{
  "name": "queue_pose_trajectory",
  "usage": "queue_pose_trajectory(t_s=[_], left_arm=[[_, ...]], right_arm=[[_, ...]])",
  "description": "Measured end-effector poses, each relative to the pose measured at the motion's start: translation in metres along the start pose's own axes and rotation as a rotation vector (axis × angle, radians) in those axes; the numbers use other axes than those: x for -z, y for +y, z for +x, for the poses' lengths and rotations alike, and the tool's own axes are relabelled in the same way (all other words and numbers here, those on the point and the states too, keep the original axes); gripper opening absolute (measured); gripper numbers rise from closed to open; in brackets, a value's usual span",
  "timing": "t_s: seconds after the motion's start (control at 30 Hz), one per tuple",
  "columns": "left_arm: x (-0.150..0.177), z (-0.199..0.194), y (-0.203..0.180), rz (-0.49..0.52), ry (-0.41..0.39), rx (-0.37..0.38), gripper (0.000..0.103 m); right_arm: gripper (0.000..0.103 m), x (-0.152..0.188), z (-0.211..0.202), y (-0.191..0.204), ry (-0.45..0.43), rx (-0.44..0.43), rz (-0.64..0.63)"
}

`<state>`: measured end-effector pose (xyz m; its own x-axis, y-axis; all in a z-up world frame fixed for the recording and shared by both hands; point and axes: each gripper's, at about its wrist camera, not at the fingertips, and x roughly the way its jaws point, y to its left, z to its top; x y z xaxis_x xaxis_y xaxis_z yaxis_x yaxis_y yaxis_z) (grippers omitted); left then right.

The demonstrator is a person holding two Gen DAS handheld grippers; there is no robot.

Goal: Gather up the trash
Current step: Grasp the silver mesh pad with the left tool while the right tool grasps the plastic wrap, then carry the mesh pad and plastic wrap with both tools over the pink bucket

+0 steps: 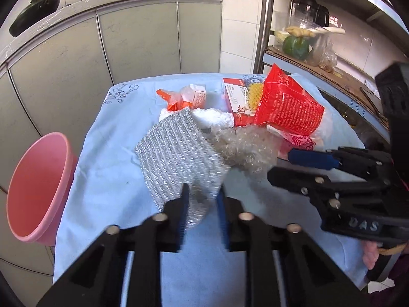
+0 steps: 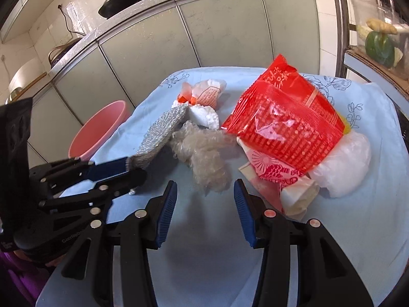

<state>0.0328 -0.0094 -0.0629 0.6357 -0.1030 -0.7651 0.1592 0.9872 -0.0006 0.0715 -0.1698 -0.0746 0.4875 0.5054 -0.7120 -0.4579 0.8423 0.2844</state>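
My left gripper (image 1: 203,192) is shut on the near edge of a silver mesh bag (image 1: 176,156), which lies on the light blue cloth; the right wrist view shows it too (image 2: 163,130), held by the left gripper (image 2: 133,170). My right gripper (image 2: 205,189) is open, its jaws just short of a crumpled clear plastic wad (image 2: 204,153). That wad (image 1: 245,145) lies beside the mesh bag. My right gripper (image 1: 278,162) comes in from the right in the left wrist view. A red printed bag (image 2: 283,125) and a white bag (image 2: 342,163) lie to the right.
A pink bucket (image 1: 38,186) stands off the table's left edge, also in the right wrist view (image 2: 99,130). An orange-white wrapper (image 1: 189,97), white foam (image 1: 214,117) and a red-white box (image 1: 237,99) lie further back. Grey cabinets stand behind; a shelf with vegetables (image 1: 296,43) is at right.
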Motion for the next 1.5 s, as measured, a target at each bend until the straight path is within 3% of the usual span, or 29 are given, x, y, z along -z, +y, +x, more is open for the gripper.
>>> queue_pose_trajectory(t_s=[0.1, 0.57, 0.6, 0.63, 0.67, 0.77, 1.1, 1.5], left_arm=[[0.003, -0.008, 0.006, -0.009, -0.024, -0.006, 0.006], [0.014, -0.056, 0.049, -0.153, -0.103, 0.004, 0.005], [0.016, -0.058, 0.051, -0.16, -0.106, 0.004, 0.005], [0.016, -0.059, 0.054, -0.168, -0.109, 0.005, 0.005], [0.017, -0.061, 0.055, -0.174, -0.111, 0.004, 0.005], [0.019, -0.066, 0.059, -0.185, -0.121, 0.005, 0.005], [0.021, -0.087, 0.069, -0.215, -0.184, 0.02, 0.005], [0.025, -0.119, 0.089, -0.254, -0.269, -0.004, 0.005]], right_arm=[[0.047, -0.004, 0.005, 0.0, 0.02, -0.001, 0.001], [0.047, -0.014, 0.03, 0.0, 0.062, 0.003, 0.063], [0.046, -0.014, 0.03, 0.001, 0.056, 0.003, 0.066], [0.036, -0.014, 0.029, 0.002, 0.053, 0.008, 0.064], [0.033, -0.014, 0.029, 0.002, 0.054, 0.012, 0.061], [0.028, -0.012, 0.026, 0.005, 0.05, 0.019, 0.046], [0.025, -0.003, -0.012, 0.033, -0.037, 0.043, -0.035], [0.025, -0.017, -0.033, 0.061, -0.118, 0.047, -0.113]])
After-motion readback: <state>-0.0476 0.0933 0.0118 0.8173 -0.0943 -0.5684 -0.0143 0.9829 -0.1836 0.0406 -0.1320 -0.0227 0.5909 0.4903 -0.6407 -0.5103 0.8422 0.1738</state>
